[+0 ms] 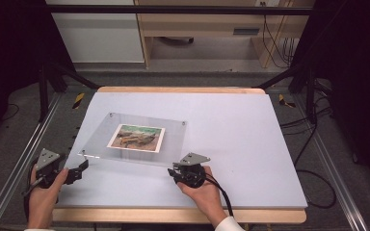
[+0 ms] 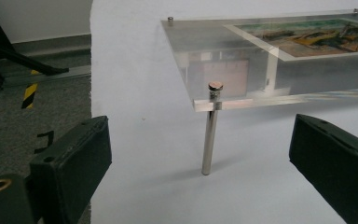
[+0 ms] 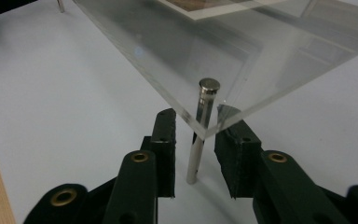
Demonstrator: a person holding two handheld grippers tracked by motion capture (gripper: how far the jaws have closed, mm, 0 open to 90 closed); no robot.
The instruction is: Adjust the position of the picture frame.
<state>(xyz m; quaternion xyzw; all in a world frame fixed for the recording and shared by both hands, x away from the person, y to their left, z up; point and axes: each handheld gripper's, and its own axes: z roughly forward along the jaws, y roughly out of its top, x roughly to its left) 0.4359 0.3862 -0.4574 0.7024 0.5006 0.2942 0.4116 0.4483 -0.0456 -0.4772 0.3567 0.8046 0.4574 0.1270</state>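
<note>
Setting: a pale blue-grey table top (image 1: 250,144) with a wooden edge is seen from above; a person's two hands come in from the near side, each holding a black two-jaw gripper.

Acrylic picture frame (image 1: 173,139): a clear plate raised on slim metal standoff legs is placed left of the table's centre. A printed picture (image 1: 137,137) in greens and browns with a white border is held in the plate.

Left gripper (image 1: 84,166): it is held at the near left corner of the frame. Its jaws are spread wide and nothing is gripped.

Near left leg (image 2: 209,133): in the left gripper view it is seen upright between the two jaws but farther off, well clear of both pads. Its round cap sits on the plate's corner.

Right gripper (image 1: 174,172): it is held at the near right corner of the frame, under the plate's edge.

Near right leg (image 3: 200,130): in the right gripper view it stands in the narrow gap between the two jaws. The pads are close on either side with a sliver of space visible, so the leg is bracketed and not squeezed.
</note>
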